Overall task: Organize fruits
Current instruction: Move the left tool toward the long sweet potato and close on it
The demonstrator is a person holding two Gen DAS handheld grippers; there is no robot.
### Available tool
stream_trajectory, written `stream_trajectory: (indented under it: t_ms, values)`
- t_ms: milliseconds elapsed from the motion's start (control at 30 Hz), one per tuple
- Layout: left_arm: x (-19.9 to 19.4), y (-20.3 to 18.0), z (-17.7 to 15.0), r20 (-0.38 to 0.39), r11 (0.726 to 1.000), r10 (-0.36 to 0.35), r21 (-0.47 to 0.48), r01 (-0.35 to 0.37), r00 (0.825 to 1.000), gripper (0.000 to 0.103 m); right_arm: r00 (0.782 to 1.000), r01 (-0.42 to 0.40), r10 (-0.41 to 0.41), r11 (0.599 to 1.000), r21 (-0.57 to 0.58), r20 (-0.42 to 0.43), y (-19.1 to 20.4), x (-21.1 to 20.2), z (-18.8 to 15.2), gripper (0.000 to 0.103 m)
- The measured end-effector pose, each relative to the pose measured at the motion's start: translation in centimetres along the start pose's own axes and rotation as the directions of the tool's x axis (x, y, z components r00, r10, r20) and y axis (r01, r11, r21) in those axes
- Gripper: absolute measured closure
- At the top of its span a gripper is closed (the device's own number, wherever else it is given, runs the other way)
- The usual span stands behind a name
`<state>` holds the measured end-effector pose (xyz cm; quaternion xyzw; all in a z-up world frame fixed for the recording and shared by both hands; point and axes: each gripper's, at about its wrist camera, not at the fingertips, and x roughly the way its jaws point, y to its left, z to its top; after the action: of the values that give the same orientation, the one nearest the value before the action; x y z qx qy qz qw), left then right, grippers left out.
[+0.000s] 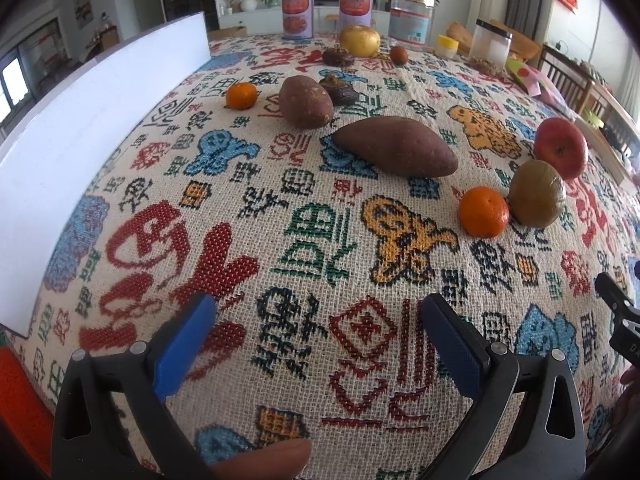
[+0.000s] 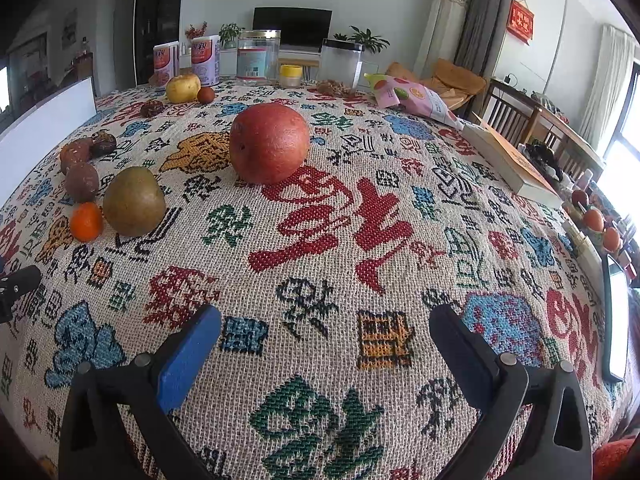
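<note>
A: Both grippers hover low over the patterned cloth (image 1: 320,240). Left gripper (image 1: 320,332), blue pads spread wide, nothing between them.

B: Same on the right gripper (image 2: 326,340): jaws apart, only cloth in the gap.

A: Fruit now. From the left view, a long sweet potato (image 1: 396,152) lies mid-table, straight ahead. Behind it, to the far left, a rounder potato (image 1: 306,102), with a small orange (image 1: 241,95) just left of that.

B: And a dark dried fruit (image 1: 340,88) tucked at the potato's right shoulder.

A: On the right, a tight cluster: orange (image 1: 484,212) nearest, touching a brown pear (image 1: 538,194), and the red apple (image 1: 560,148) just behind the pear.

B: From the right view that apple (image 2: 269,143) is dead ahead, in line with the open jaws but well apart from them. The pear (image 2: 134,202) and orange (image 2: 86,222) sit to its left.

A: Far end: a yellow apple (image 1: 360,41), another dark fruit (image 1: 338,57) in front of it, and a small brown fruit (image 1: 399,55) to the right.

B: Behind those, two cans (image 1: 297,12), a clear jar (image 1: 412,20), a yellow-lidded pot (image 1: 447,46).

A: A white board (image 1: 80,128) stands along the left edge.
</note>
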<state>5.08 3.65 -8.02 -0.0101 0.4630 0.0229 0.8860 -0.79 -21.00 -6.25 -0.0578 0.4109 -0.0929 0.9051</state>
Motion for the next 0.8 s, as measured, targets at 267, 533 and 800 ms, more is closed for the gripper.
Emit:
stream_trajectory:
  t_ms: [267,533,800]
  values:
    - [-0.1,-0.1,-0.1,0.003,1.000,-0.001,-0.001,0.001,1.000,0.000,0.999,-0.011,0.011,1.000,-0.005,-0.037,0.1,0.6,0.0,0.000]
    - [-0.2,0.6,-0.2,-0.010,0.998,-0.043,0.034,0.044,0.999,0.001,0.997,-0.043,0.045,0.999,0.027,-0.059,-0.4,1.0,0.0,0.000]
    - [0.2,3.5,5.0,-0.043,0.971,-0.220,-0.103,0.215,0.975,0.001,0.991,-0.093,0.100,0.993,0.075,-0.085,-1.1,1.5,0.0,0.000]
